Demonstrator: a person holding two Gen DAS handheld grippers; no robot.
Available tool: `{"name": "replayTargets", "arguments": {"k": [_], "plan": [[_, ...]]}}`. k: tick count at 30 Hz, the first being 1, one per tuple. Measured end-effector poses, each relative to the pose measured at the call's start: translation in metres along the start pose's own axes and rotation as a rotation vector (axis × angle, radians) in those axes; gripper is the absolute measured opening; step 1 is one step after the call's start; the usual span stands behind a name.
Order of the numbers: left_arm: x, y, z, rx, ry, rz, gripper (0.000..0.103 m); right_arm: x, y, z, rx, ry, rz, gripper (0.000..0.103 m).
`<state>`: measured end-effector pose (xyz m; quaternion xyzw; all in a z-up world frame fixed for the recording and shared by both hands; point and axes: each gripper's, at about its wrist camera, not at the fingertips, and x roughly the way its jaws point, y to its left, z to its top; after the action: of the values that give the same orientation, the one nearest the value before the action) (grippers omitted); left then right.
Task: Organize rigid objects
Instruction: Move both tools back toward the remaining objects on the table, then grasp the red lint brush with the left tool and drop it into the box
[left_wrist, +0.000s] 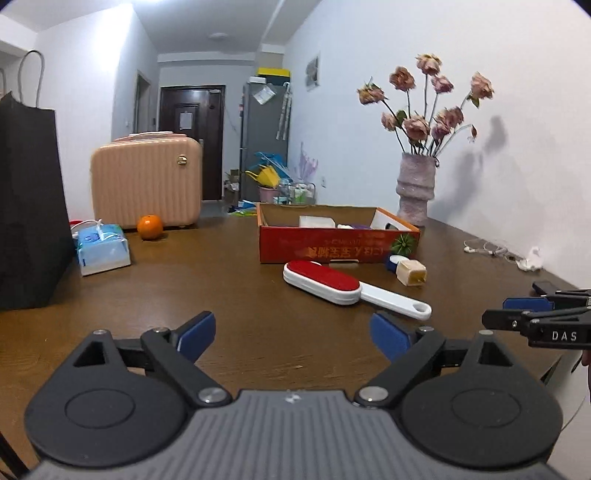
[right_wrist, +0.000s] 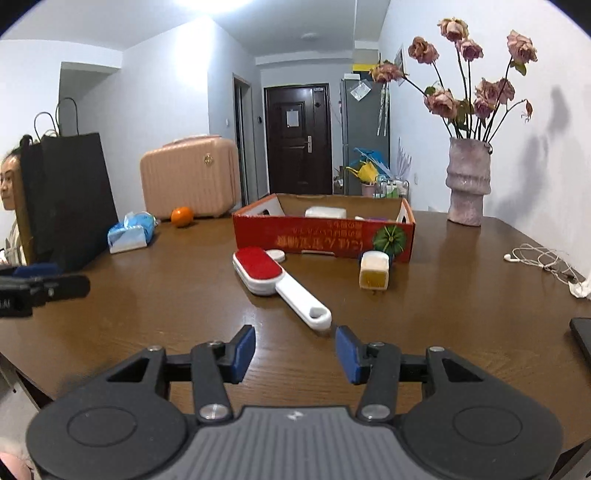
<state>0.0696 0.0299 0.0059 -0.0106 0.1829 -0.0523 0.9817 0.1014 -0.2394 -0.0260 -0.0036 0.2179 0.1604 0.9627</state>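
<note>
A red and white lint brush (left_wrist: 351, 289) lies on the brown table (left_wrist: 207, 280), handle towards me; it also shows in the right wrist view (right_wrist: 275, 282). A small cream and yellow block (left_wrist: 410, 272) lies beside it, in front of the red cardboard box (left_wrist: 332, 248), which holds several items. In the right wrist view the block (right_wrist: 374, 270) and the box (right_wrist: 325, 236) sit ahead, with a white round lid (right_wrist: 276, 255) by the brush. My left gripper (left_wrist: 293, 334) is open and empty. My right gripper (right_wrist: 295, 350) is open and empty, just short of the brush handle.
A black paper bag (left_wrist: 29, 206), a tissue pack (left_wrist: 101, 245), an orange (left_wrist: 150, 227) and a pink suitcase (left_wrist: 146, 181) stand at the left. A vase of dried roses (left_wrist: 415, 188) and white earphones (left_wrist: 491, 251) are at the right. A person (right_wrist: 9, 184) sits at far left.
</note>
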Motion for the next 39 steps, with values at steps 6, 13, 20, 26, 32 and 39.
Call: {"name": "replayTargets", "arguments": {"k": [6, 13, 20, 26, 32, 39], "plan": [[0.032, 0.006, 0.005, -0.004, 0.050, 0.004, 0.093, 0.046, -0.014, 0.006, 0.037, 0.052, -0.041, 0.047], [0.097, 0.014, 0.017, 0.020, 0.121, -0.011, 0.092, 0.118, -0.025, 0.022, 0.021, 0.133, -0.061, 0.036], [0.172, 0.017, 0.041, 0.019, 0.169, -0.053, 0.083, 0.160, -0.061, 0.041, 0.093, 0.148, -0.131, 0.028], [0.234, 0.021, 0.052, -0.070, 0.258, -0.137, 0.066, 0.178, -0.089, 0.050, 0.203, 0.193, -0.082, 0.026], [0.260, 0.029, 0.046, -0.139, 0.317, -0.153, 0.062, 0.198, -0.096, 0.057, 0.204, 0.206, -0.086, 0.021], [0.269, 0.044, 0.050, -0.234, 0.363, -0.192, 0.063, 0.206, -0.101, 0.061, 0.218, 0.218, -0.074, 0.021]]}}
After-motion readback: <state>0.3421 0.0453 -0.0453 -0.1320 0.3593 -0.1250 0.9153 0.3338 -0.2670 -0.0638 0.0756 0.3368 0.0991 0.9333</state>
